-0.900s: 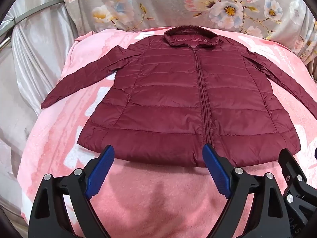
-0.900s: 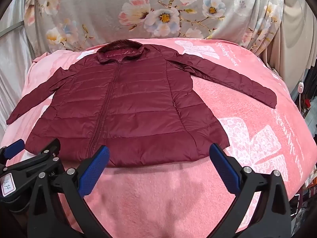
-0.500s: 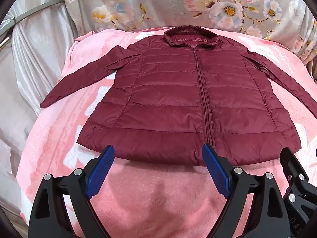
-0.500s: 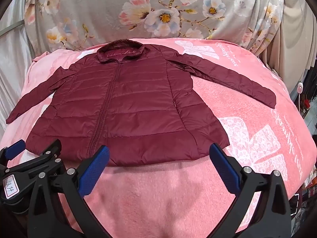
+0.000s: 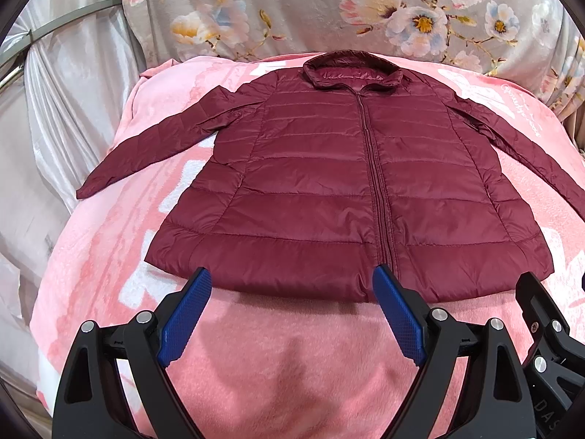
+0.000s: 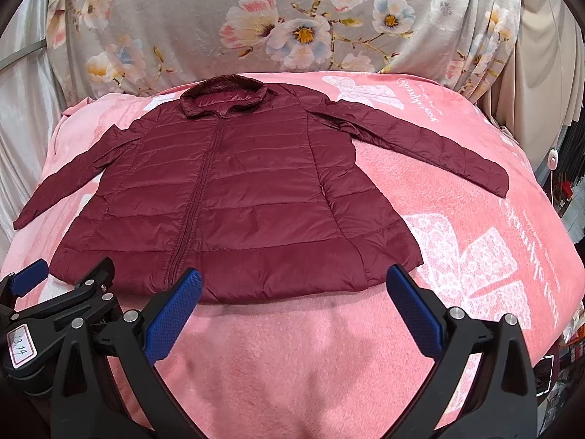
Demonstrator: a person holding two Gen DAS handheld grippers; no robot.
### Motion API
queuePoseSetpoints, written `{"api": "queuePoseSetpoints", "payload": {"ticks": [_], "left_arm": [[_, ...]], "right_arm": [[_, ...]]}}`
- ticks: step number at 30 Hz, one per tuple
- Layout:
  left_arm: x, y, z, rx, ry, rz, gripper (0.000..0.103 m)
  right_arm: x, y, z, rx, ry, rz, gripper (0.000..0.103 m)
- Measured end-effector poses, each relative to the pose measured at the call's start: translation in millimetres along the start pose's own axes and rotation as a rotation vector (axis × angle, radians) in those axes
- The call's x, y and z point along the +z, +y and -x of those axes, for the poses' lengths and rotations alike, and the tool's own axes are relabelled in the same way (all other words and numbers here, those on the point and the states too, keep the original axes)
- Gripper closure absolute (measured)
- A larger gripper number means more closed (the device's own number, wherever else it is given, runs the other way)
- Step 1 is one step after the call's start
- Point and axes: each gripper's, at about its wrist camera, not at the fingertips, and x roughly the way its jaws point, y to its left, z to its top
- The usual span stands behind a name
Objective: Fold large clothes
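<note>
A dark red quilted jacket [image 5: 329,190] lies flat and zipped on a pink blanket [image 5: 285,358], collar at the far end, both sleeves spread out to the sides. It also shows in the right wrist view [image 6: 226,205]. My left gripper [image 5: 290,281] is open and empty, hovering just before the hem near the zipper's bottom. My right gripper [image 6: 294,281] is open and empty, before the hem's right part. The left gripper's body [image 6: 55,303] shows at the lower left of the right wrist view.
A grey flowered cloth [image 5: 329,11] hangs behind the blanket. Silvery drapes [image 5: 55,117] hang on the left. The blanket [image 6: 493,256] drops off at the right edge, with dark clutter [image 6: 570,183] beyond it.
</note>
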Motion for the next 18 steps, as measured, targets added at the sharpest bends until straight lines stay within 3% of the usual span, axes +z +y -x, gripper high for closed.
{"api": "queuePoseSetpoints", "payload": {"ticks": [18], "left_arm": [[4.3,5.5,4.5,0.002,0.000,0.002,0.016]], "right_arm": [[2.0,0.3,-0.9,0.005,-0.001,-0.001,0.005]]}}
